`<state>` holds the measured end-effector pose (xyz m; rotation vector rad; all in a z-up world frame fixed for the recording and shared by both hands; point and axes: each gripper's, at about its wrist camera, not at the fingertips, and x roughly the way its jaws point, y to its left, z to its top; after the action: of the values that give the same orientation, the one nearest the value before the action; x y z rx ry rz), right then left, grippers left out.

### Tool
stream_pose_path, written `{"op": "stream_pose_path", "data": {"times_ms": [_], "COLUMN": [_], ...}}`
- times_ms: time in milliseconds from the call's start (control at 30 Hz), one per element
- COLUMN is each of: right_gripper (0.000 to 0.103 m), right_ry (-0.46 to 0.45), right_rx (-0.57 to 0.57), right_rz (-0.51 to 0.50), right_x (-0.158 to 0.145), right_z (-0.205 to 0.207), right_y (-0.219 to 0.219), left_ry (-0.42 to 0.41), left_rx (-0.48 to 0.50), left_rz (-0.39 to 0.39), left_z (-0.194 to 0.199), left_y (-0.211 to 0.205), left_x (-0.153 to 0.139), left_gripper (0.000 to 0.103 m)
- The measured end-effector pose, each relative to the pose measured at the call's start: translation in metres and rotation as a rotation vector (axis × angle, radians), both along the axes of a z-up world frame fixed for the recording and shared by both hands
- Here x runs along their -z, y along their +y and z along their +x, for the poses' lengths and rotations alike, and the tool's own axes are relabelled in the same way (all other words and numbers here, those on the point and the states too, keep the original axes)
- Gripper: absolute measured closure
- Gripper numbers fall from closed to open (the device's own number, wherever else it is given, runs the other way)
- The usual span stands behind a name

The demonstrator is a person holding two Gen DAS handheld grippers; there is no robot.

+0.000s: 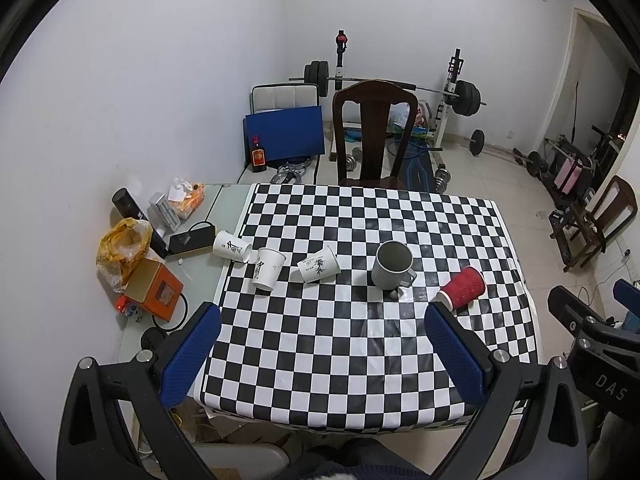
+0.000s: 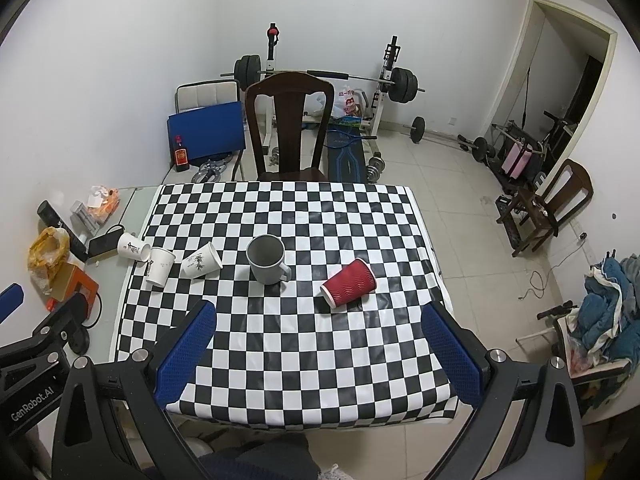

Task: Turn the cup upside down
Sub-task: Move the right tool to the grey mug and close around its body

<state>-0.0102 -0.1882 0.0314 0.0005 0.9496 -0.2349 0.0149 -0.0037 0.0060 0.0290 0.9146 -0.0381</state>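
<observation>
A grey mug stands upright, mouth up, mid-table on the checkered cloth. A red ribbed paper cup lies on its side to its right. One white paper cup lies on its side left of the mug. Another white cup stands upright, and a third lies on its side. My left gripper and right gripper are both open and empty, held above the near table edge.
A dark wooden chair stands at the far side. Clutter sits left of the cloth: an orange box, a yellow bag, a black cylinder. A barbell rack stands behind.
</observation>
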Motion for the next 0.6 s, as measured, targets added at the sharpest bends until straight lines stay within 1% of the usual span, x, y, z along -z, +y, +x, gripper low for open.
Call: {"op": "stream_pose_path", "data": {"times_ms": [100,167,233,267,333,400,500,533,600], "right_gripper": [0.000,0.000,0.000,0.000,0.000,0.000,0.000,0.000,0.000], "right_ry": [-0.001,-0.008,-0.011,-0.005,0.012,0.054,0.110,0.121,0.165], "right_rx": [0.016,0.033,0.054,0.066,0.083,0.092,0.100,0.108,0.125], "right_rz": [0.013,0.032,0.044,0.042,0.037,0.038,0.069,0.077,0.099], "right_x": [0.000,0.006,0.021,0.032,0.061,0.098,0.158,0.176,0.221], "right_z": [-0.001,0.002,0.009,0.014,0.022,0.039,0.058,0.062,0.076], "right_y": [0.001,-0.002,-0.011,-0.017,-0.032,-0.046,-0.072,-0.079,-0.093], "left_ry": [-0.042,-0.069,-0.083,-0.078,-0.056,-0.029,0.009,0.014,0.024], "left_rx": [0.003,0.012,0.028,0.040,0.054,0.069,0.094,0.105,0.125], "left_rz": [0.004,0.026,0.071,0.086,0.109,0.128,0.138,0.135,0.150], "left_z": [0.012,0.020,0.028,0.037,0.052,0.071,0.095,0.100,0.115], "left_y": [-0.003,-0.009,-0.020,-0.025,-0.031,-0.040,-0.055,-0.058,-0.067], "left_x": [0.008,0.020,0.036,0.049,0.074,0.105,0.150,0.165,0.196], "left_gripper": [0.000,0.000,0.000,0.000,0.000,0.000,0.000,0.000,0.000]}}
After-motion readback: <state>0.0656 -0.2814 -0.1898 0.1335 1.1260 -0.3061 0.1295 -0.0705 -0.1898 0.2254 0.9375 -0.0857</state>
